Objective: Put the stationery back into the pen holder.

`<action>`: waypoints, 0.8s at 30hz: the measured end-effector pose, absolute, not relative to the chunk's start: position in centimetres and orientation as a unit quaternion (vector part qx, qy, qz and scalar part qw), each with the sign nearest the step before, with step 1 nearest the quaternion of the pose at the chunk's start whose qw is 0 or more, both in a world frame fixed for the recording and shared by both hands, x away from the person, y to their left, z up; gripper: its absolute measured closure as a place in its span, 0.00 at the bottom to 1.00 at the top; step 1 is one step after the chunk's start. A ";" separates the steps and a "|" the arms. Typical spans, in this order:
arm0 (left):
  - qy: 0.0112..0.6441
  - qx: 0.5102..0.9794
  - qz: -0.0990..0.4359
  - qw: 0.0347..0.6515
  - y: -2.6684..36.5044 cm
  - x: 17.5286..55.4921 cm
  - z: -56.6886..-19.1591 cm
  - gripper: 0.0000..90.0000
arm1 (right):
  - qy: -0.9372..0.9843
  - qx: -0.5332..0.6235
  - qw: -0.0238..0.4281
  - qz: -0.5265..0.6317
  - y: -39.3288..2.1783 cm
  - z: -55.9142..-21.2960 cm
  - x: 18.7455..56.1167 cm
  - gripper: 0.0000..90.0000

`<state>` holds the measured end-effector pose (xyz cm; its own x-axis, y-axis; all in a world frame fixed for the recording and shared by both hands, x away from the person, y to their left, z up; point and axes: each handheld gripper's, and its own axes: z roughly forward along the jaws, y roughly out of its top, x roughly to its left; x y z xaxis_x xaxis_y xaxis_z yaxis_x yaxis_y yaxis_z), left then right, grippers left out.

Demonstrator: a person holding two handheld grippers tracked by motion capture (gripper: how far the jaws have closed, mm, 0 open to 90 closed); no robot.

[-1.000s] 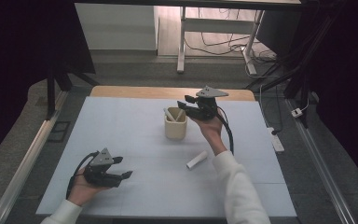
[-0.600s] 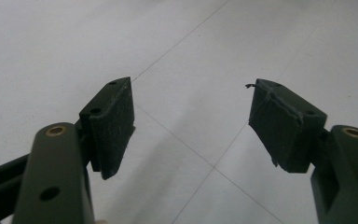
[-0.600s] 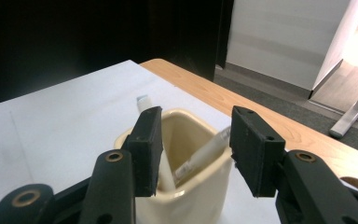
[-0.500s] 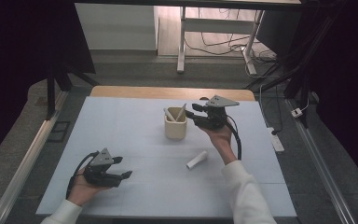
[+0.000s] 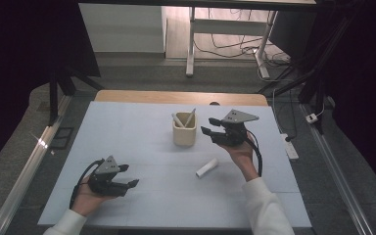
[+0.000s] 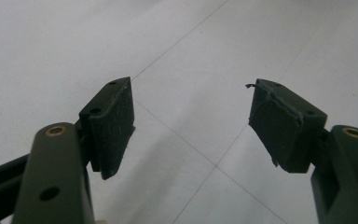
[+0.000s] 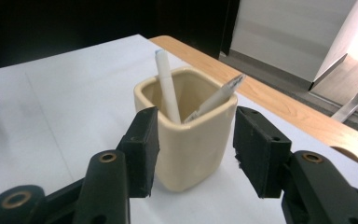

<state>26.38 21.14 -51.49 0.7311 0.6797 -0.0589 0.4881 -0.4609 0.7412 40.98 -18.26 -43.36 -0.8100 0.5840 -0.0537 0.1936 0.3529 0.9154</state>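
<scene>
A cream square cup (image 5: 184, 134) stands mid-table with two white pens (image 5: 177, 120) leaning in it. My right gripper (image 5: 206, 125) hovers just right of the cup, pointing at it. Its jaws have just been opening, and they are open with nothing between them. In the right gripper view the cup (image 7: 191, 154) and its pens (image 7: 167, 84) sit just beyond the right gripper (image 7: 193, 121). A white cylinder (image 5: 207, 168) lies on the sheet below that hand. My left gripper (image 5: 131, 175) rests at the front left, open and empty over bare white sheet, as the left gripper (image 6: 191, 93) view confirms.
A white sheet (image 5: 127, 132) covers the table, with a wooden strip (image 5: 176, 97) along the far edge. Beyond the table are a desk frame (image 5: 191, 44) and cables on the floor. Metal rails (image 5: 24, 166) run along both sides.
My right gripper has moved from above the cup to its right side and a little lower, and its jaws have spread wider. The left gripper has not moved.
</scene>
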 end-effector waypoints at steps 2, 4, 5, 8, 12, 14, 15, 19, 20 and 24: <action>0.346 0.846 0.124 0.387 21.1 26.4 -51.5 0.34 | 0.802 0.243 0.187 0.512 -18.5 -43.4 40.8 0.55; 0.344 0.846 0.124 0.387 21.1 26.3 -51.5 0.34 | 0.807 0.242 0.187 0.505 -18.7 -43.4 40.7 0.55; 0.344 0.846 0.124 0.388 21.1 26.3 -51.5 0.34 | 0.808 0.239 0.186 0.505 -18.8 -43.4 40.7 0.55; 0.345 0.846 0.124 0.387 21.1 26.4 -51.5 0.34 | 0.814 0.239 0.180 0.499 -19.2 -43.5 40.5 0.54; 0.344 0.846 0.124 0.388 21.1 26.3 -51.5 0.34 | 0.821 0.230 0.179 0.491 -19.5 -43.4 40.0 0.54; 0.343 0.847 0.124 0.387 21.1 26.4 -51.5 0.34 | 0.828 0.228 0.183 0.479 -19.6 -43.3 39.9 0.54; 0.344 0.847 0.124 0.387 21.1 26.4 -51.5 0.34 | 0.832 0.225 0.186 0.471 -19.6 -43.3 39.8 0.54; 0.343 0.847 0.124 0.386 21.1 26.4 -51.6 0.34 | 0.846 0.213 0.189 0.451 -19.7 -43.3 39.4 0.53; 0.343 0.848 0.124 0.385 21.1 26.4 -51.6 0.34 | 0.850 0.207 0.190 0.445 -19.7 -43.3 39.3 0.53; 0.343 0.849 0.124 0.383 21.0 26.4 -51.6 0.34 | 0.862 0.199 0.188 0.426 -20.0 -43.4 39.1 0.52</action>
